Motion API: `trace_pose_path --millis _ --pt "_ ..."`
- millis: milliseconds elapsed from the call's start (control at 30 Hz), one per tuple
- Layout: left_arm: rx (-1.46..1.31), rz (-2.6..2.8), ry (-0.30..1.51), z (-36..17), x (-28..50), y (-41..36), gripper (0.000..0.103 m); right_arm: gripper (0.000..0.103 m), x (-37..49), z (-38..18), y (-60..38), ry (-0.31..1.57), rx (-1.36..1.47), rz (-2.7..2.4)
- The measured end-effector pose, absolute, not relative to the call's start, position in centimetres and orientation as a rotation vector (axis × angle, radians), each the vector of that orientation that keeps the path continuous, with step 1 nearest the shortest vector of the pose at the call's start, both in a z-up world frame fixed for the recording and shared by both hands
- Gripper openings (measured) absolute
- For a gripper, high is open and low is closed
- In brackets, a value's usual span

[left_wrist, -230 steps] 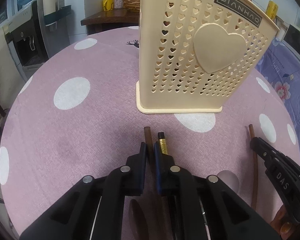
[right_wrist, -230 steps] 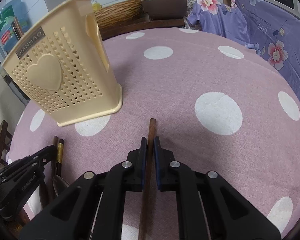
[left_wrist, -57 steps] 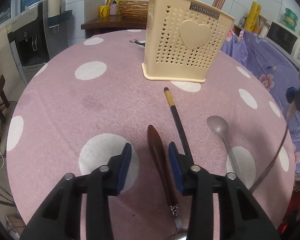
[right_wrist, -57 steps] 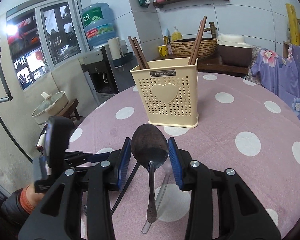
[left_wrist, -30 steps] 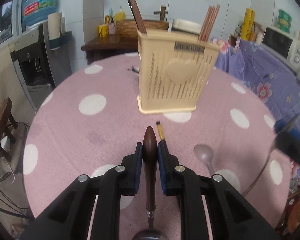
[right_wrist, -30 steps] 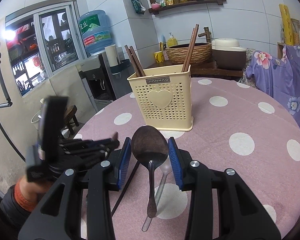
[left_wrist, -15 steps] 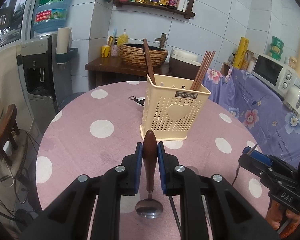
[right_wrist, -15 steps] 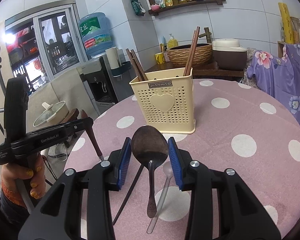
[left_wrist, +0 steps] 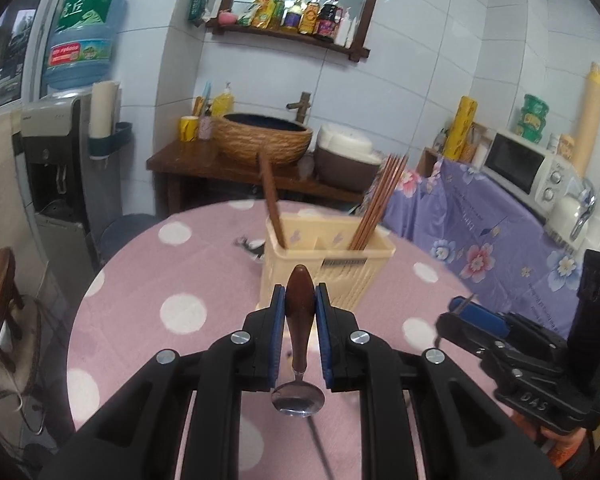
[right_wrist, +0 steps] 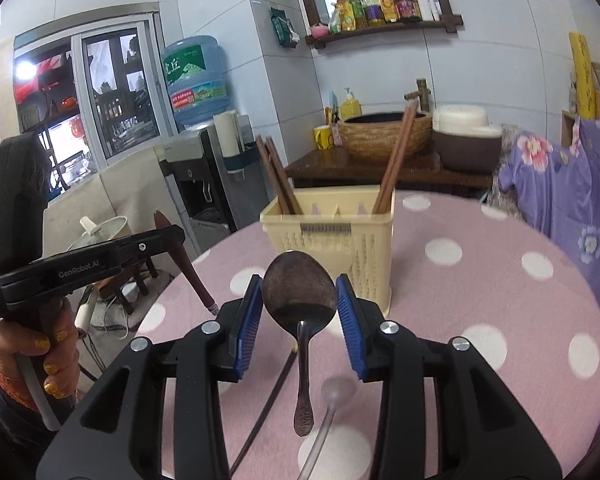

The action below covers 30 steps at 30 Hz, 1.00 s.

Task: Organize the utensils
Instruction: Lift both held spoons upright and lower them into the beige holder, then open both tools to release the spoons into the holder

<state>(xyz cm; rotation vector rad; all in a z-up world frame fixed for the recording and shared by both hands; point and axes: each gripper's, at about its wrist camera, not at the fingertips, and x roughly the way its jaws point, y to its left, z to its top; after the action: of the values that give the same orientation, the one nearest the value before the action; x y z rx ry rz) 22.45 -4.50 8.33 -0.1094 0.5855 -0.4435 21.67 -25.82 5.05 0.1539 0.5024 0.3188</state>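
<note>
My left gripper [left_wrist: 300, 300] is shut on the brown wooden handle of a spoon [left_wrist: 299, 320], whose metal bowl hangs down toward me, high above the table. My right gripper [right_wrist: 299, 304] is shut on the bowl of a dark metal spoon [right_wrist: 299, 292], handle hanging down. The cream utensil holder [left_wrist: 324, 268] stands ahead on the table with chopsticks [left_wrist: 376, 208] in its compartments; it also shows in the right wrist view [right_wrist: 332, 236]. The left gripper [right_wrist: 152, 242] shows at the left of the right wrist view.
The round table has a pink cloth with white dots [right_wrist: 500, 300]. A dark chopstick [right_wrist: 268, 400] and a clear plastic spoon [right_wrist: 332, 404] lie on it below my right gripper. A water dispenser [left_wrist: 56, 168] and a wooden side table [left_wrist: 204, 168] stand behind.
My left gripper has risen and tilted up with the wooden-handled spoon, so the holder's open top now shows. The right gripper has lifted slightly with its spoon.
</note>
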Motion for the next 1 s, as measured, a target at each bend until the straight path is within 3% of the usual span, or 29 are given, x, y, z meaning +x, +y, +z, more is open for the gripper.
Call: trace_pose_path --millis 200,333,733,1000 --pt "-0.166 -0.446 0.428 17.1 25.8 -5.4 0.016 0.038 26.6 12.9 -26.7 0.351 0.149 0.242" --pt "-0.164 -0.382 0.347 19.4 28.1 -7.2 0.016 0.038 30.4 15.7 -27.0 0.286 0.172 0.155" --pt "-0.141 -0.299 0.514 8.9 32.2 -9.3 0.016 0.038 35.0 7.2 -26.0 0.376 0.165 0.042" --pt "-0.131 -0.299 0.555 6.1 32.1 -9.4 0.016 0.038 34.6 3.0 -25.3 0.433 0.133 0.029"
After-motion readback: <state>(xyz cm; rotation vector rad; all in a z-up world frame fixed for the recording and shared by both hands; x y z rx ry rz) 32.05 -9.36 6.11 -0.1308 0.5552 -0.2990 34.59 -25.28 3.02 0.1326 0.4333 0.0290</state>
